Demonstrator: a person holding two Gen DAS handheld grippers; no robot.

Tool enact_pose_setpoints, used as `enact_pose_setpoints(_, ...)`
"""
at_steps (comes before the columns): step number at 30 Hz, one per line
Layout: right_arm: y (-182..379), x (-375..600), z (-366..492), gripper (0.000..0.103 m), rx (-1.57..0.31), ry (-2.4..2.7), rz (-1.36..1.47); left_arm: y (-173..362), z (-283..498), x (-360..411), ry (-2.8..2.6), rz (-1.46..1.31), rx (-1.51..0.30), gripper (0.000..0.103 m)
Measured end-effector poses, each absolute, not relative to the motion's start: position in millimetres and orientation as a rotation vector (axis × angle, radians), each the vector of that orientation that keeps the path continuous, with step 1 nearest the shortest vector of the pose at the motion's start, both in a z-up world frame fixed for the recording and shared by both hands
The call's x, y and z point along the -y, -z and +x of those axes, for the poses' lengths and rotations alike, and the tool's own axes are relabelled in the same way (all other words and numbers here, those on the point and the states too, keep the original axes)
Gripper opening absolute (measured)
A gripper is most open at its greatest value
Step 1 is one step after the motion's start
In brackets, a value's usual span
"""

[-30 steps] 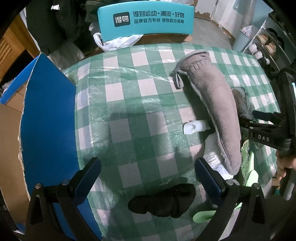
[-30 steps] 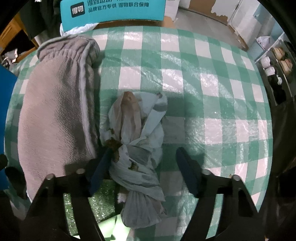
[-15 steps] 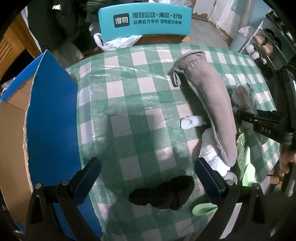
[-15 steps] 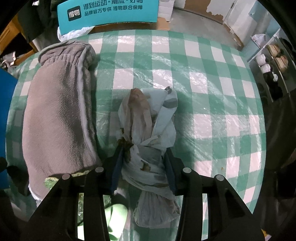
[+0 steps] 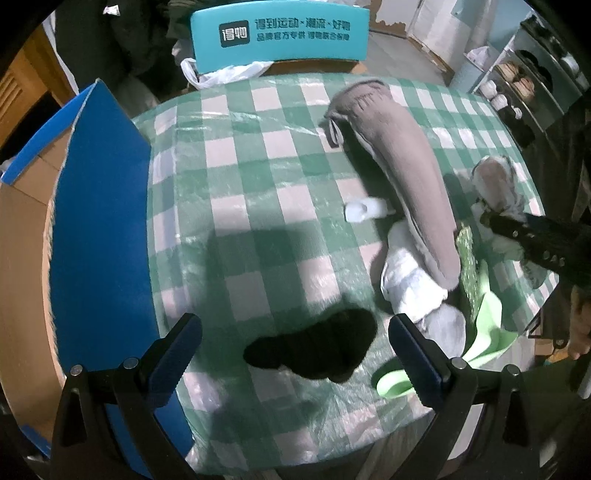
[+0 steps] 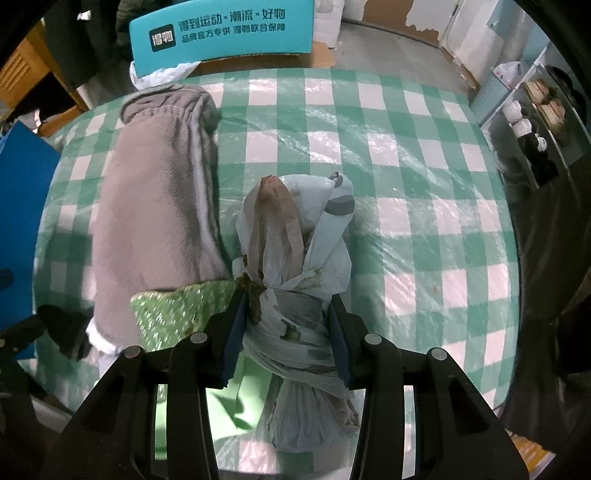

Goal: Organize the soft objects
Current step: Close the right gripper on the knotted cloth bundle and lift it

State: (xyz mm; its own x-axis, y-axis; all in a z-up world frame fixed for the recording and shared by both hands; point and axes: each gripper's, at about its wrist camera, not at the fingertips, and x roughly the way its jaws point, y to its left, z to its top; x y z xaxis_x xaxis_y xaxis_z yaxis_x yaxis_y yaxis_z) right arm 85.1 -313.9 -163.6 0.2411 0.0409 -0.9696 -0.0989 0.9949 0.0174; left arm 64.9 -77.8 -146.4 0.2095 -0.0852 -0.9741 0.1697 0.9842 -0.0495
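— Two grippers showing. Your left gripper is hanging released, jaws standing wide over the black sock on the checked tablecloth; blue box flap lying at far left.

— And the right?

— Your right gripper is clenching the knotted pale bundle, just beside the grey rolled garment, over the green glitter piece.

Beyond the tongs we see a teal chair back, grey floor, and shelving at right.
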Motion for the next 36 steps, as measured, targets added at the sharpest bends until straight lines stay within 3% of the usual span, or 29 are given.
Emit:
enact_pose_setpoints(23,139.4,301.6,62.1,0.041,-1.283,-0.149,-0.030,194.2,54.5,91.4,0.198,0.159,-1.415,0.102)
enact_pose_setpoints(36,141.5,301.5,64.8,0.041,-1.285,-0.159,-0.023,202.0,58.6,98.9,0.214,0.150,-1.396,0.062)
